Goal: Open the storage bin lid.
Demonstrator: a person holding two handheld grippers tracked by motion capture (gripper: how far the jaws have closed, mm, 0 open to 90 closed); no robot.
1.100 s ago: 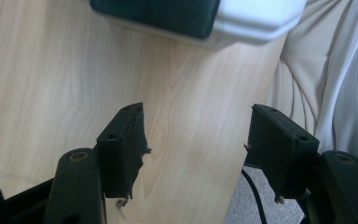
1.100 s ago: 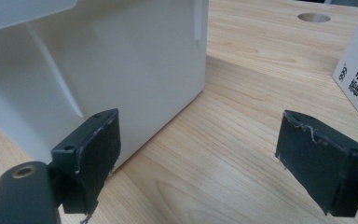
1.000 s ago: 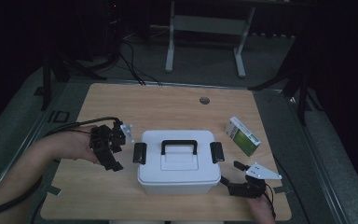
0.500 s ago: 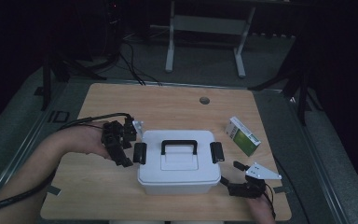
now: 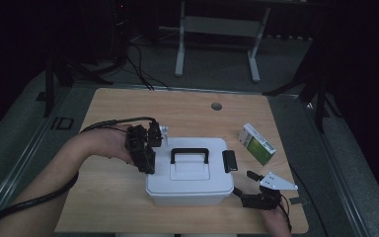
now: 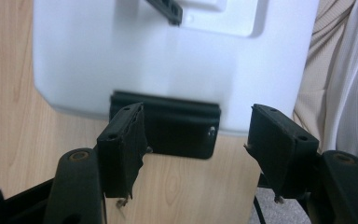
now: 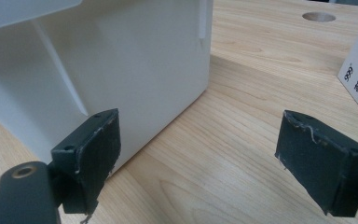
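Since a second ago the left gripper (image 5: 147,148) has slid rightward across the table (image 5: 128,207), from well left of the white box (image 5: 190,185) to touching distance of its left end, while the right gripper (image 5: 256,190) has stayed put at the lower right. In the high view the box sits at the centre of the frame, lid on, black handle (image 5: 190,154) lying flat on top. In the left gripper view, the black latch (image 6: 177,130) on the box's end sits at centre frame, just beyond the spread jaws, not pinched. In the right gripper view the jaws also stand wide apart, holding nothing, the box's corner at upper left. A green and white carton (image 5: 257,144) lies at right of the box, apart from it.
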